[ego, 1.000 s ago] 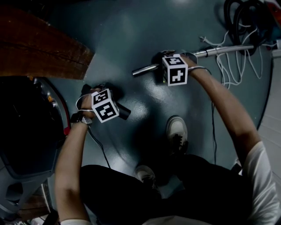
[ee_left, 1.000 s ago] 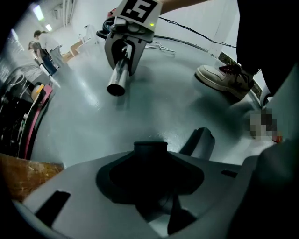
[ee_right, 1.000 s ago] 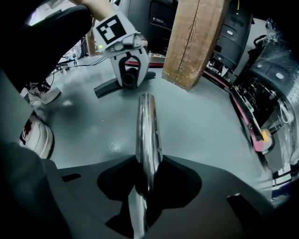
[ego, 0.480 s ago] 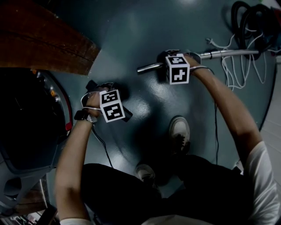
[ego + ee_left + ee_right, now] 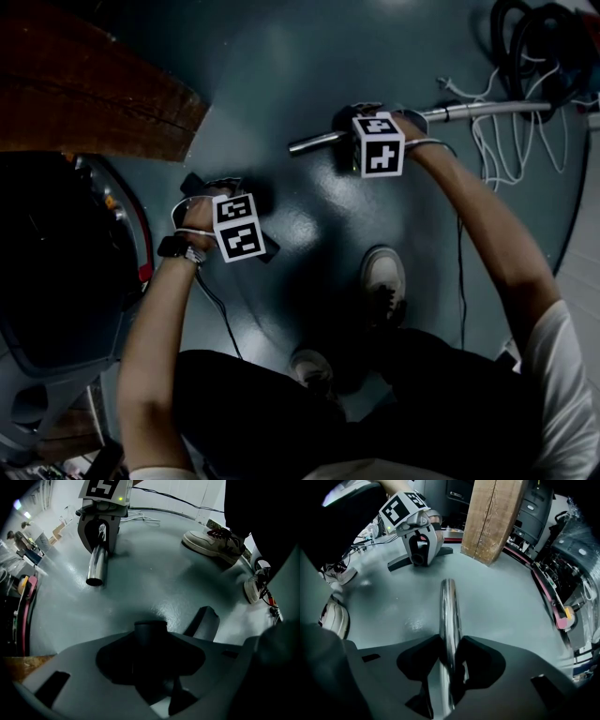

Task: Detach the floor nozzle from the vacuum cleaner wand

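The black floor nozzle point(image 5: 266, 246) lies flat on the grey-green floor, apart from the wand. My left gripper point(image 5: 225, 195) points straight down and is shut on the nozzle's short neck point(image 5: 150, 632), which fills the gap between its jaws. The chrome wand point(image 5: 469, 111) lies across the floor to the right, its open end point(image 5: 295, 146) facing the nozzle. My right gripper point(image 5: 354, 131) is shut on the wand point(image 5: 449, 616) near that end. Its jaws have just been opening slightly, with the tube still between them. Each gripper view shows the other gripper across a stretch of bare floor.
A wooden beam point(image 5: 94, 103) lies at the upper left, with a dark machine point(image 5: 56, 281) below it. White cables point(image 5: 497, 141) and a black hose point(image 5: 525, 47) are piled at the wand's far end. The person's shoes point(image 5: 380, 277) stand just behind the grippers.
The left gripper has rolled a little on the nozzle. The right gripper and the wand stay about where they were, with the same gap to the nozzle.
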Tool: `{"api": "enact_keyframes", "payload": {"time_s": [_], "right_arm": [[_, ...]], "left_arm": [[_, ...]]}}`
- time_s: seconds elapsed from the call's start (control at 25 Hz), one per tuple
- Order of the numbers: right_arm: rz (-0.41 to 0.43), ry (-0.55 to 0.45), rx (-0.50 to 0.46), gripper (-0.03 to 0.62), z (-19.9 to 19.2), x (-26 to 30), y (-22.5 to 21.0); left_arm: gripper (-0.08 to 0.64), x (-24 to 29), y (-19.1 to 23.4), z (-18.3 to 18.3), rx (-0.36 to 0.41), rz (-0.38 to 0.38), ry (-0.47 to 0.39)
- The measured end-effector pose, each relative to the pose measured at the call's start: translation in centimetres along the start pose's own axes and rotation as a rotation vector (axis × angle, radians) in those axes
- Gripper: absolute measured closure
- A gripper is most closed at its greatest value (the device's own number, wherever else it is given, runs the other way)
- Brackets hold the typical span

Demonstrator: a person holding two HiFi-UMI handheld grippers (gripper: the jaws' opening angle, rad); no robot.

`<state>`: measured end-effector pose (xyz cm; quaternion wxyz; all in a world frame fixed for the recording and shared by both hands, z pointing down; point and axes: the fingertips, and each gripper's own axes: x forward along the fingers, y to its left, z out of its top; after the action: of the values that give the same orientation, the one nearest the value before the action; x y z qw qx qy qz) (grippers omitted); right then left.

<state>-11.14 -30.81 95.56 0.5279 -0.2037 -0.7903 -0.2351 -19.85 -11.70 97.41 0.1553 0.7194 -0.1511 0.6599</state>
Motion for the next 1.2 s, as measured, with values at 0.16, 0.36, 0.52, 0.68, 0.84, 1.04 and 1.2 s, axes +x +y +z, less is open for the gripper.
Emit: {"api": "enact_keyframes", "payload": {"time_s": [0.16, 0.36, 0.52, 0.68, 0.84, 1.04, 1.2], "right_arm": [[-0.008, -0.016, 0.027, 0.416, -0.1, -0.1, -0.4], [-0.013, -0.02, 0.025, 0.414, -0.1, -0.2, -0.4], [0.007, -0.007, 0.022, 0.389, -0.6, -0.4, 0.0], [0.025, -0.008, 0.032, 0.36, -1.5, -0.9, 0.4], [0.022, -0.051, 0.158, 0.354, -3.2, -1.4, 0.9], [-0.045, -0.145, 0.293, 0.354, -3.6, -3.6, -0.3], [-0.125, -0.232, 0.398, 0.354, -3.9, -5.5, -1.5]], "left_arm": [[0.374, -0.1, 0.2, -0.1, -0.007, 0.012, -0.011], [0.333, -0.2, 0.1, 0.3, -0.078, -0.025, -0.058], [0.313, -1.1, 0.4, 1.6, -0.228, -0.088, -0.173], [0.304, -2.1, 1.8, 2.6, -0.294, -0.08, -0.26], [0.302, -3.6, 2.3, 3.6, -0.347, -0.098, -0.374], [0.305, -4.9, 3.6, 4.7, -0.446, -0.107, -0.527], [0.351, -5.9, 5.4, 4.9, -0.503, -0.053, -0.598]]}}
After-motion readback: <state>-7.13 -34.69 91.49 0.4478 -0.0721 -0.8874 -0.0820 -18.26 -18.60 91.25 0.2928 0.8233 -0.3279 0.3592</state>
